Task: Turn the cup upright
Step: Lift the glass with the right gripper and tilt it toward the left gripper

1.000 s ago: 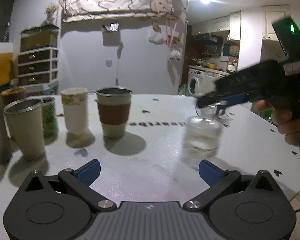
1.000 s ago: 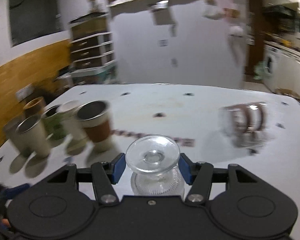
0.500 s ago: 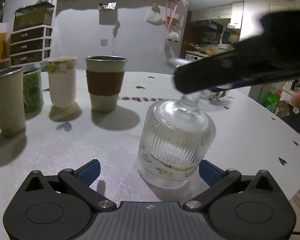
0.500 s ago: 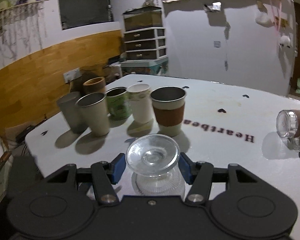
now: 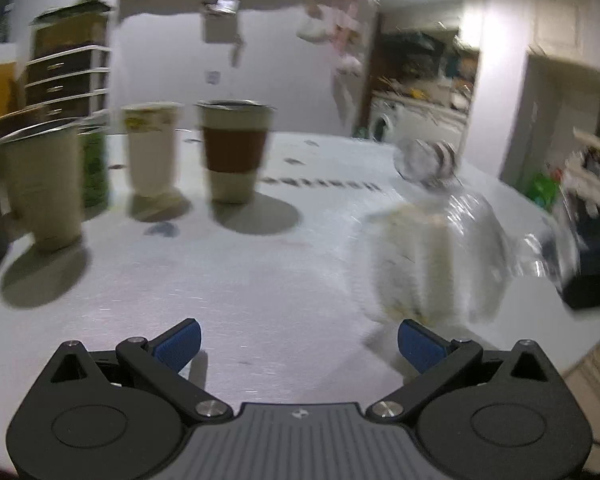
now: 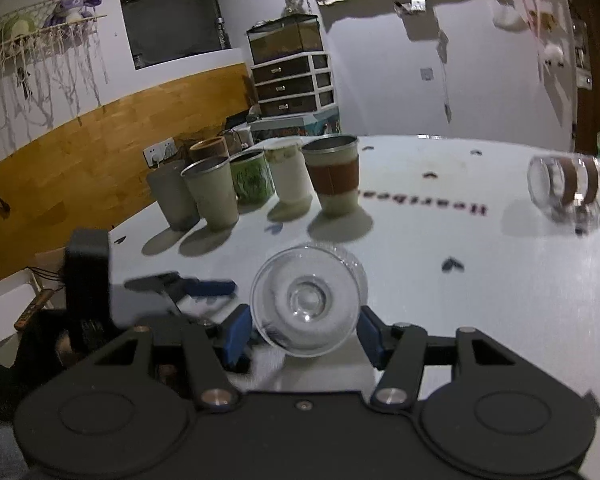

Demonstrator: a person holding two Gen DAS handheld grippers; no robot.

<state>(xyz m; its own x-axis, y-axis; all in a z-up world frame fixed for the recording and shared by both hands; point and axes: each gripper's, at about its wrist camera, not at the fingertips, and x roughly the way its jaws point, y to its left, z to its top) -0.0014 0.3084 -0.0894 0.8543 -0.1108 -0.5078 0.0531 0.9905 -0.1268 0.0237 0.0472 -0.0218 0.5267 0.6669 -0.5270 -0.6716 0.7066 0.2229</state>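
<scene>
A clear ribbed glass cup with a round foot [image 6: 306, 306] sits between the fingers of my right gripper [image 6: 302, 332], foot toward the camera, and the jaws are shut on it. In the left wrist view the same cup [image 5: 440, 256] is a blurred, tilted shape at the right, above the white table [image 5: 260, 272]. My left gripper [image 5: 298, 344] is open and empty, low over the table, to the left of the cup. It also shows in the right wrist view [image 6: 204, 288].
Several upright cups stand in a row at the left, the nearest one with a brown sleeve [image 5: 234, 152] [image 6: 334, 174]. A clear glass with brown bands [image 6: 566, 186] lies on its side at the far right. The table edge is near on the right [image 5: 580, 344].
The cup was upside down on the table with my left gripper around its base. Now my right gripper has lifted and tilted it to the right, and my left gripper has drawn back.
</scene>
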